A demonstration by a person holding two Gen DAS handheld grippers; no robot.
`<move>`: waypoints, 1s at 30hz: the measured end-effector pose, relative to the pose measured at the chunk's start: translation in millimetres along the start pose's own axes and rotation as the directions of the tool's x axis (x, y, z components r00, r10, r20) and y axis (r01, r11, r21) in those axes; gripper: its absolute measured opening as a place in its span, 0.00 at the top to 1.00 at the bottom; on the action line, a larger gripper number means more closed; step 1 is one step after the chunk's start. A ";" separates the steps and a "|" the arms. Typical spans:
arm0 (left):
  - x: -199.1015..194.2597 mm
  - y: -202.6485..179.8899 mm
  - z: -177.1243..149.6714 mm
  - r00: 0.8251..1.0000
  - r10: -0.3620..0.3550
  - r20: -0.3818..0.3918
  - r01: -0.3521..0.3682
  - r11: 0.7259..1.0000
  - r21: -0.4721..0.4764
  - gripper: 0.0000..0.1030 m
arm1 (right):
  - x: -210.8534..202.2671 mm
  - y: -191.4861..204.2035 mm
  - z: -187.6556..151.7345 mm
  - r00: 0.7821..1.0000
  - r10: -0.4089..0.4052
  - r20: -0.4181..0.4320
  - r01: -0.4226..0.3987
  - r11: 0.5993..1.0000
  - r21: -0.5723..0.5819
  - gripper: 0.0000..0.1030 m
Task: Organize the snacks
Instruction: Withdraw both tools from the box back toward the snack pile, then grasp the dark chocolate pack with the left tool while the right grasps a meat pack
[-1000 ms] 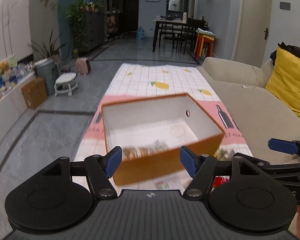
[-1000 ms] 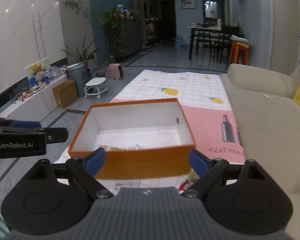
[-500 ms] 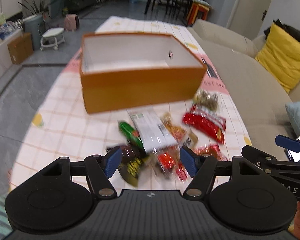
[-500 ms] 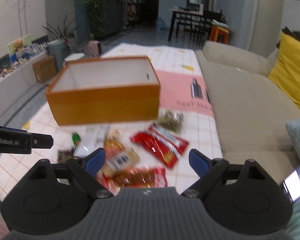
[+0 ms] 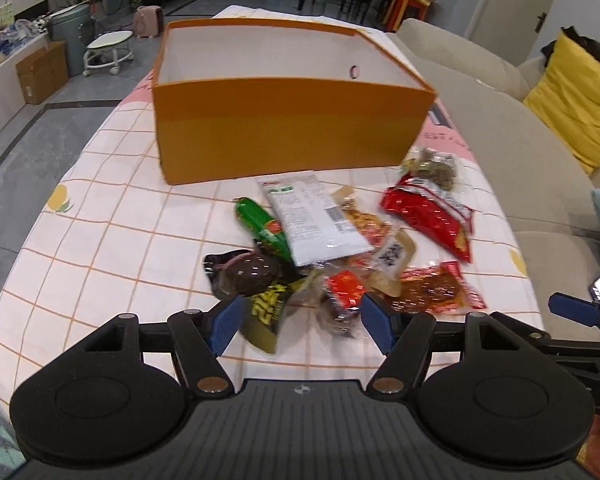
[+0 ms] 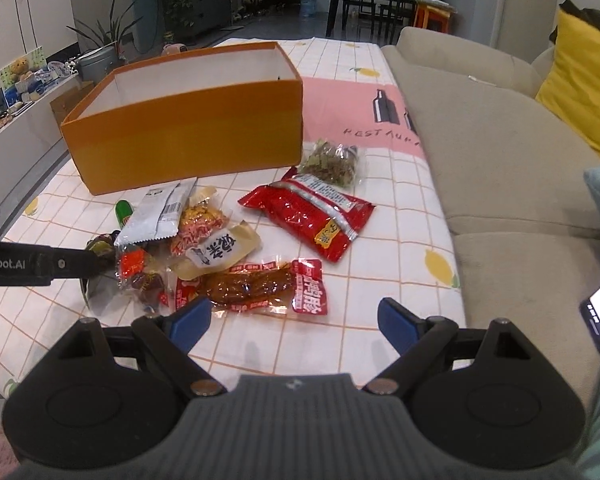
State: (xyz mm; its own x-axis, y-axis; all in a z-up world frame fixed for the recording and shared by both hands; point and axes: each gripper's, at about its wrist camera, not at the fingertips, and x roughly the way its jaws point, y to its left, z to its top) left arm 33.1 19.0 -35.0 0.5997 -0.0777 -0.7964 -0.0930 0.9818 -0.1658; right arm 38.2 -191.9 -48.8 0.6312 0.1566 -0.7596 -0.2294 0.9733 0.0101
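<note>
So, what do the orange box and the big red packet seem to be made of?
The orange box looks like matte cardboard: stiff flat walls, a plain white inside, no shine. The big red packet looks like glossy plastic film: it wrinkles and carries bright glare, with a silvery strip along it.

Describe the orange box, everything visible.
The box is a rectangular, lidless carton that looks like stiff card, orange outside and white inside, with a small round hole in one end wall. It stands upright on the checked cloth, behind the snack pile. Its floor is hidden. A white packet reaches its front base; contact unclear.
</note>
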 end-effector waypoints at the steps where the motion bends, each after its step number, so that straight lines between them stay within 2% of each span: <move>1: 3.1 1.1 -0.2 1.000 0.009 -0.005 -0.009 1.000 0.001 0.22 | 3.4 0.6 0.7 1.000 0.002 -0.003 -0.002 1.000 -0.004 0.19; 10: 23.2 3.1 -6.1 0.997 0.072 -0.037 -0.067 0.992 0.111 0.22 | 36.4 11.1 -0.6 0.999 0.018 -0.044 -0.021 0.997 -0.076 0.19; 13: 29.3 0.9 -5.3 0.993 0.116 -0.026 -0.109 0.978 0.179 0.22 | 45.2 14.2 -2.9 0.999 -0.016 -0.050 0.009 0.991 -0.134 0.19; 21: 47.3 -3.9 -4.9 0.981 0.195 0.004 -0.186 0.931 0.313 0.22 | 64.5 18.1 -10.5 0.994 -0.040 -0.100 0.018 0.977 -0.215 0.19; 26: 56.0 -7.5 -1.4 0.976 0.212 0.042 -0.212 0.903 0.374 0.22 | 71.2 21.3 -12.2 0.997 -0.042 -0.067 0.023 0.965 -0.262 0.21; 29: 61.6 -9.1 -1.3 0.977 0.209 0.047 -0.210 0.893 0.399 0.22 | 72.4 24.9 -12.4 0.999 -0.029 -0.019 0.021 0.949 -0.316 0.26; 30: 63.0 -8.9 -1.2 0.977 0.207 0.045 -0.208 0.893 0.400 0.22 | 72.2 26.4 -12.9 1.000 -0.018 -0.005 0.015 0.942 -0.336 0.31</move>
State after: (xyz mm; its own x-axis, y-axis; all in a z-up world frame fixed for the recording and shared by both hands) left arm 70.7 5.1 -84.4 0.6025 0.1353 -0.7866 0.1107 0.9618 0.2502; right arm 68.1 -157.1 -111.8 0.6313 0.1381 -0.7631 -0.4551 0.8627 -0.2204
